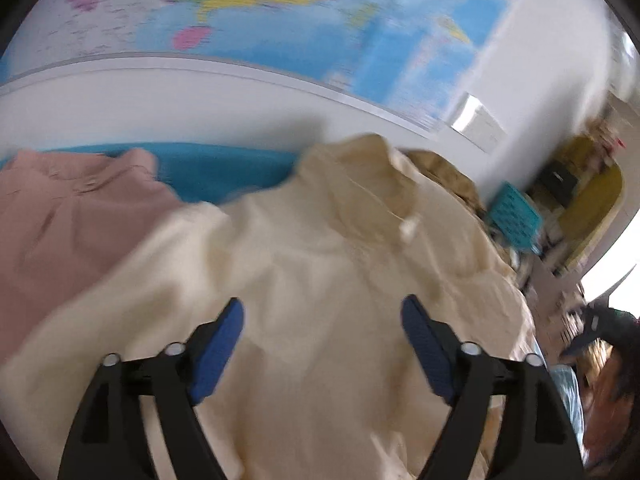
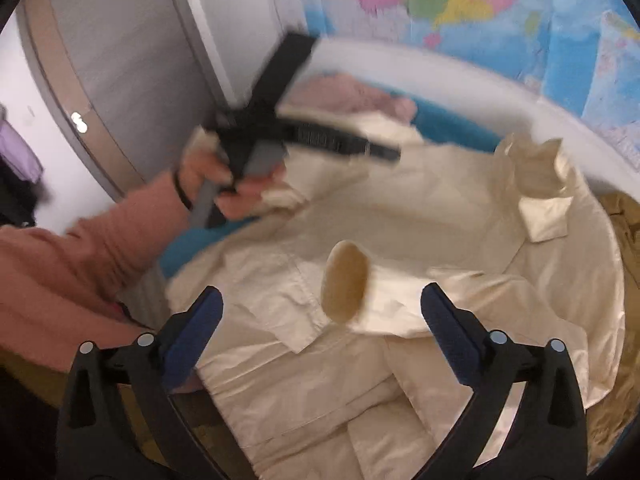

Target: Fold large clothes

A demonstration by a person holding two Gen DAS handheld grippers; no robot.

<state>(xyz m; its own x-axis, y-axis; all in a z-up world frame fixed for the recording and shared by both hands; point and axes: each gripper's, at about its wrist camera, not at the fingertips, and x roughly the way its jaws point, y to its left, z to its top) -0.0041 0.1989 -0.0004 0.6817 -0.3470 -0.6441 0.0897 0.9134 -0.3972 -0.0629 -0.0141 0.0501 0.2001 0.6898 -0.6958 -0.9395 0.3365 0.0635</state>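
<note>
Ahead of the left gripper, left wrist view: cream garment spread on the blue surface, long axis running away from the fingers toward the wall, collar end farthest from the tongs. Jaws wide, nothing between them; blue pads hang above the cloth, contact cannot be told. Pink garment lies left of the fingers, its edge touching the cream one. Tan cloth pokes out behind the collar, right of the tongs. White wall with a coloured map beyond. Teal basket far right, cluttered room behind it, all blurred. Person in a dark cap at right edge.

Right wrist view: same cream garment fills the area ahead of the right gripper, crumpled, flaps folded over near the fingers, collar at far right. Jaws wide, gripping nothing. Tan oval patch on the cloth sits between the fingertips. Far left of the tongs, person's left hand holds the left gripper, motion-blurred, over the garment's far-left part; its opening cannot be told here. Pink sleeve crosses the left side. Pink garment and blue surface beyond. Grey door left, map on the wall behind. Tan cloth at right edge.
</note>
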